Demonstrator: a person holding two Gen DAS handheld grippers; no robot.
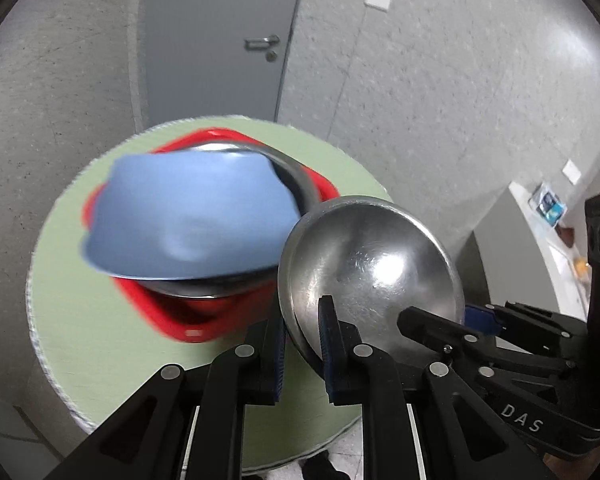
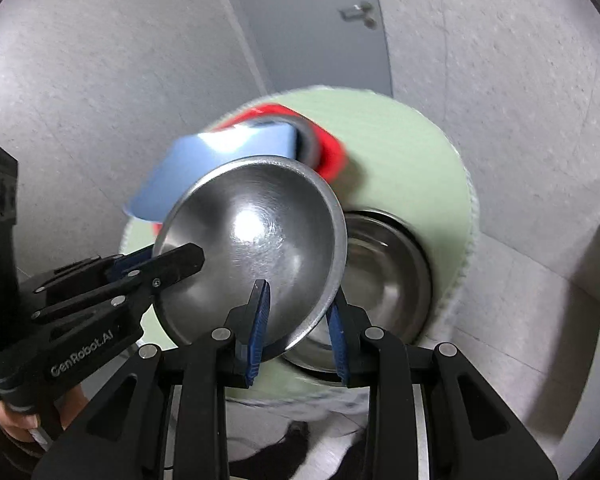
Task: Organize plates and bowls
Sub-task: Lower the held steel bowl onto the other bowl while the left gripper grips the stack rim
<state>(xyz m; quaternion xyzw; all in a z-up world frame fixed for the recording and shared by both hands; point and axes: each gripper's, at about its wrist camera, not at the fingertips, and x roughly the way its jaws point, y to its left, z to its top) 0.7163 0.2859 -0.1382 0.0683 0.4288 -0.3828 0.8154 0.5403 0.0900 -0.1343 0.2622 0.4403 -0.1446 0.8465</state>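
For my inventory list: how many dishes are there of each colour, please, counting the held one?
Steel: 3 (held steel bowl, nested steel bowl, separate steel bowl)
Blue bowl: 1
Red dish: 1
Total: 5

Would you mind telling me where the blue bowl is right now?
In the left wrist view the blue bowl lies tilted at centre-left on a steel dish in the red tray, beside the held steel bowl.

We see the left gripper (image 1: pixel 300 340) jaws clamping a shiny steel bowl's (image 1: pixel 372 264) rim; right gripper (image 1: pixel 452 326) pinches opposite rim, above round green surface (image 1: pixel 80 320).
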